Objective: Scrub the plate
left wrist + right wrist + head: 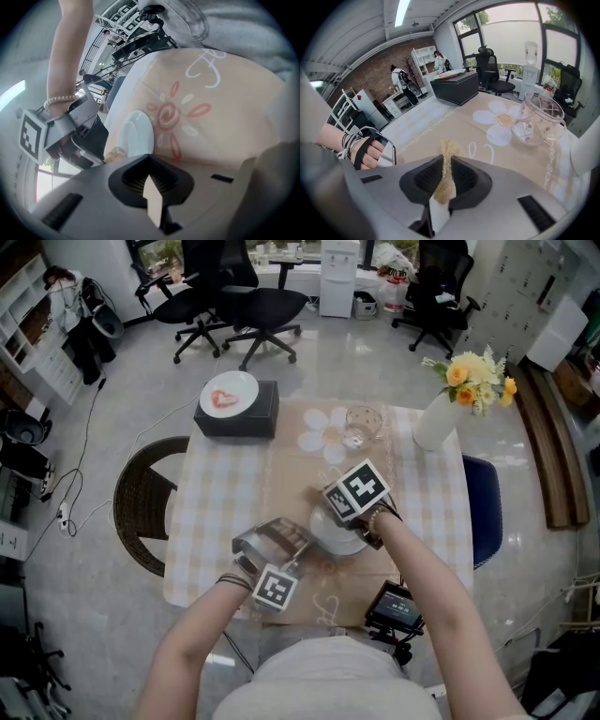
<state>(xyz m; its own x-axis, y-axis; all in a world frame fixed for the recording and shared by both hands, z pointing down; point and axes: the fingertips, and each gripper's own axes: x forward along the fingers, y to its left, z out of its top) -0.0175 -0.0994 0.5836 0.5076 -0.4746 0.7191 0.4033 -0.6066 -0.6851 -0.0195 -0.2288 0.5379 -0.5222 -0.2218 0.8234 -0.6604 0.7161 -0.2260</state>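
A small white plate (334,539) lies on the beige runner in the middle of the table. My left gripper (298,538) reaches it from the left, its jaws shut on the plate's near rim; in the left gripper view a pale wedge sits pinched in the left gripper (151,187) and the plate (136,136) runs away from it. My right gripper (349,512) hangs over the plate's far side, shut on a tan sponge (446,157). The right gripper (443,177) hides the plate in its own view. The sponge (115,153) touches the plate's edge.
A black box (236,413) at the table's far left carries a second white plate (228,395) with a red smear. A glass cup (363,425) stands at the far middle, a white vase (437,420) with flowers at the far right. A black device (396,607) sits at the near edge.
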